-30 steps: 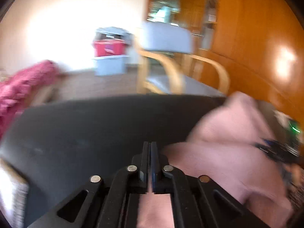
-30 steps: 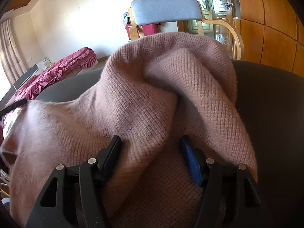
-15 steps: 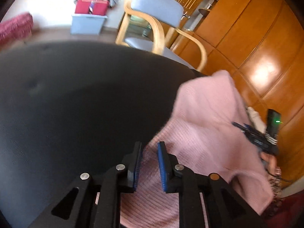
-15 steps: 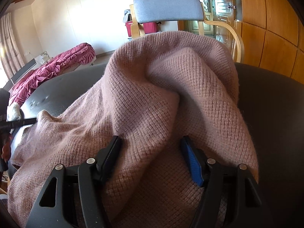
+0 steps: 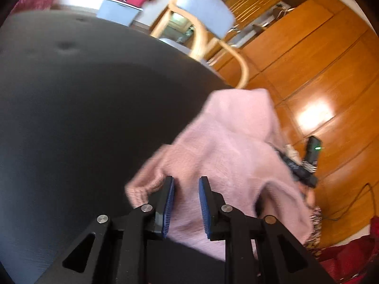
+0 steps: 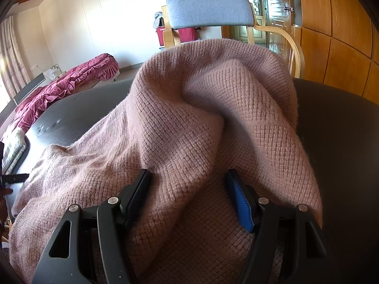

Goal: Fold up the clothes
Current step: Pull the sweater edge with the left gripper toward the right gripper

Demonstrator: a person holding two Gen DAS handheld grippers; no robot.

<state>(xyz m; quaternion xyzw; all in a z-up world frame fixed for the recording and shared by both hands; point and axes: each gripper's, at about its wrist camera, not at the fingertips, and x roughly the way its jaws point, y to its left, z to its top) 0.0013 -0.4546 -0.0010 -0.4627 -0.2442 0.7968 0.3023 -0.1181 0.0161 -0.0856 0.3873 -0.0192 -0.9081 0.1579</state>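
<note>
A pink knitted sweater (image 5: 227,146) lies heaped on the black table (image 5: 71,118). My left gripper (image 5: 186,189) hovers low over the sweater's near edge. Its jaws are opening and the blue pads (image 5: 168,203) stand apart from the knit, which shows through the gap. In the right wrist view the sweater (image 6: 189,108) rises in a tall hump. My right gripper (image 6: 189,189) stands wide, with a fold of the knit lying between and over its fingers. That right gripper (image 5: 295,166) also shows at the sweater's far side in the left wrist view, half covered by fabric.
A wooden chair with a grey back (image 6: 208,11) stands behind the table. Wooden cabinets (image 5: 308,59) fill the right. Red bedding (image 6: 66,85) lies at the left, and storage bins (image 5: 123,2) stand by the wall. A cable (image 5: 355,203) runs along the floor.
My left gripper, shut on a bit of the pink knit a second ago, has opened, rolled and sunk toward the table. The sweater's left part has dropped flatter. The right gripper has not moved.
</note>
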